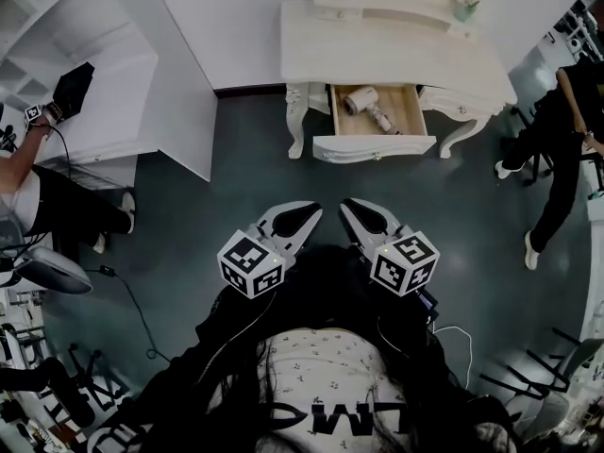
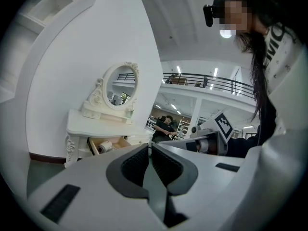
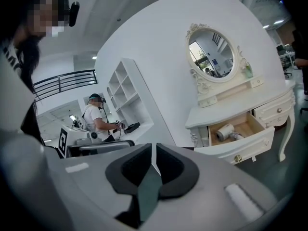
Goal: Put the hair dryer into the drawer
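One hair dryer (image 1: 370, 105), one drawer (image 1: 375, 147), one dressing table (image 1: 377, 50), two tools (image 1: 307, 213) (image 1: 354, 210).

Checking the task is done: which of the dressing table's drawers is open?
The middle drawer, pulled out with the hair dryer lying inside; the side drawer beside it is shut.

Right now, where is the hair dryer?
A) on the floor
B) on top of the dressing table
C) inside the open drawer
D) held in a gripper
C: the hair dryer lies on the wooden bottom of the pulled-out drawer.
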Demonstrator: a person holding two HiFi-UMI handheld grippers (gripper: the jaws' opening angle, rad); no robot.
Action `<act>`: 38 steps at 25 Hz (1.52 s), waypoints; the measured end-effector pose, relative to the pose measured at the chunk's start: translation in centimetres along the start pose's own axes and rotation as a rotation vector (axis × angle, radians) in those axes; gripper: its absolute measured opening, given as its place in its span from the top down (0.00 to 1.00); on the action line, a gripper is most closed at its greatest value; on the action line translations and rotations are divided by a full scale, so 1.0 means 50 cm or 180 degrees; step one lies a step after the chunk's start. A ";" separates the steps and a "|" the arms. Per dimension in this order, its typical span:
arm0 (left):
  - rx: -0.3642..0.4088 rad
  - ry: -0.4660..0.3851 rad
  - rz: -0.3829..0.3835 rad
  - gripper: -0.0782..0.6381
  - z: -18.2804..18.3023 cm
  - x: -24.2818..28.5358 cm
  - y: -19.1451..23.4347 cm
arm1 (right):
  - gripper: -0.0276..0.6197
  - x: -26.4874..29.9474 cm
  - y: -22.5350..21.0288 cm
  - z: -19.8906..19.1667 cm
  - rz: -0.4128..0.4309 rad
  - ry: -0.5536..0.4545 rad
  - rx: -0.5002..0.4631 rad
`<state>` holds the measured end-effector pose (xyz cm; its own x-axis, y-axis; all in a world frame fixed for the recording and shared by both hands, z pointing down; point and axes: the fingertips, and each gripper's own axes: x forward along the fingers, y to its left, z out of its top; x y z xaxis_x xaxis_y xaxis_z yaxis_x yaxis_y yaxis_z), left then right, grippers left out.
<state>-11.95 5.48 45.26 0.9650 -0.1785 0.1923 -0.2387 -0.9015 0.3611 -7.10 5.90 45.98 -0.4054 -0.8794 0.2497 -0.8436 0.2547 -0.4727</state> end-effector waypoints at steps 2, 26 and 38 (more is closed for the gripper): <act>0.0019 -0.0013 -0.0003 0.89 0.002 0.001 -0.010 | 0.90 -0.008 -0.002 0.001 -0.0007 0.0000 -0.0020; 0.0072 -0.0118 0.0314 0.89 -0.037 0.109 -0.230 | 0.93 -0.256 -0.064 -0.020 0.0258 0.0104 -0.0160; 0.0191 -0.0113 0.0285 0.89 -0.058 0.120 -0.308 | 0.94 -0.325 -0.054 -0.036 0.0330 0.0039 -0.0196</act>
<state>-2.80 19.44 43.48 0.9436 -0.2722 0.1886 -0.3182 -0.9030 0.2885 1.14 20.24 44.72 -0.4956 -0.8421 0.2127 -0.8168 0.3686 -0.4438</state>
